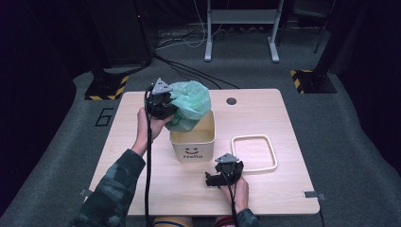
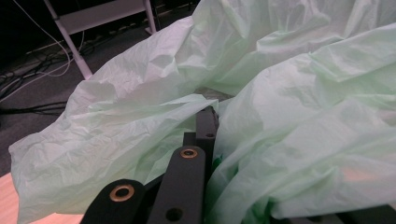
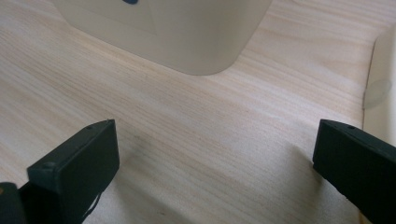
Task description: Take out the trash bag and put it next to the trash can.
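Observation:
A cream bin (image 1: 193,142) with a smiley and "Hello" on its front stands mid-table; its lower corner fills the top of the right gripper view (image 3: 187,32). A crumpled pale-green plastic bag (image 1: 191,101) (image 2: 289,116) bulges over the bin's back-left rim. My left gripper (image 1: 170,109) (image 2: 205,126) is shut on a fold of that bag, above the rim. My right gripper (image 1: 222,174) (image 3: 215,140) sits low over the wood just in front of the bin, open, with nothing but bare table between its fingers.
A cream rounded-square ring (image 1: 255,153) (image 3: 378,88) lies flat right of the bin, close to my right gripper. The wooden table (image 1: 142,189) has a cable hole (image 1: 231,100) at the back. Beyond it are dark floor, cables and a metal stand (image 1: 241,28).

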Action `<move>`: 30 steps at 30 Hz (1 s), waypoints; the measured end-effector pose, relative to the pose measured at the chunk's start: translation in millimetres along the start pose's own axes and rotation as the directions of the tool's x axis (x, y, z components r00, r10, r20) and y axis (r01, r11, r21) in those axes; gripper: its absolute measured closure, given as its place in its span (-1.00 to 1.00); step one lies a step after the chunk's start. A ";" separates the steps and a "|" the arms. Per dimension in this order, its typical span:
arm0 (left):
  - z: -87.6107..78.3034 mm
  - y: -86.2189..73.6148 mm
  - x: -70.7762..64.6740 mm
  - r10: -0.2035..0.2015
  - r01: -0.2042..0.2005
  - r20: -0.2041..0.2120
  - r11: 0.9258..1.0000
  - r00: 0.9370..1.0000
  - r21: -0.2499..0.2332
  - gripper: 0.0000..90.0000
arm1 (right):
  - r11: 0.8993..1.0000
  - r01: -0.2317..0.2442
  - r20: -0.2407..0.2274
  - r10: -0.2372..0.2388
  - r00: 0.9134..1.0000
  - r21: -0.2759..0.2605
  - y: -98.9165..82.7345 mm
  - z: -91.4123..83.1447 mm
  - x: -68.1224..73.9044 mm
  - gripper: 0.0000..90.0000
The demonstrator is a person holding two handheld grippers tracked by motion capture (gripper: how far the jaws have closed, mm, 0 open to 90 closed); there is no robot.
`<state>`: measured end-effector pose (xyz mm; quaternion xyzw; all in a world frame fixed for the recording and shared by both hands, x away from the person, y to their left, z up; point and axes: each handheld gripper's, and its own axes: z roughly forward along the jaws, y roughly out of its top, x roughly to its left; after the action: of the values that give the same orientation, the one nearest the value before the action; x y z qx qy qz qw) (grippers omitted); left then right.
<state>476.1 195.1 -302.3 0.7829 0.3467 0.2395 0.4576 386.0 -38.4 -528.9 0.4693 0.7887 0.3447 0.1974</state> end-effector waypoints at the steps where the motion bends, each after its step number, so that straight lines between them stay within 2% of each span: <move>1: -0.6 0.5 0.7 -0.002 0.002 -0.002 1.000 1.000 -0.006 0.95 | 1.000 0.005 -0.001 -0.005 1.000 0.008 0.2 0.7 0.3 -1.00; 4: -4.0 1.3 3.3 -0.006 0.006 -0.014 1.000 1.000 -0.008 0.95 | 1.000 0.019 0.000 -0.019 1.000 0.022 0.7 2.2 1.2 -1.00; 12: -13.8 1.4 11.7 -0.020 0.019 -0.036 1.000 0.999 -0.025 0.95 | 1.000 0.001 0.016 -0.001 1.000 0.022 0.5 2.1 0.4 -1.00; 17: -22.7 -0.4 21.6 -0.031 0.029 -0.057 0.999 0.998 -0.033 0.95 | 1.000 -0.002 0.019 0.002 1.000 0.020 -0.1 1.4 -0.4 -1.00; 30: -44.4 -10.4 48.9 -0.081 0.074 -0.119 0.996 0.990 -0.056 0.95 | 1.000 -0.007 0.017 0.007 1.000 0.017 -0.3 1.1 -1.1 -0.99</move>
<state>473.5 260.3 -288.0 0.7409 0.3977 0.2774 0.4647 387.0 -39.1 -529.9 0.4768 0.7882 0.3344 0.1989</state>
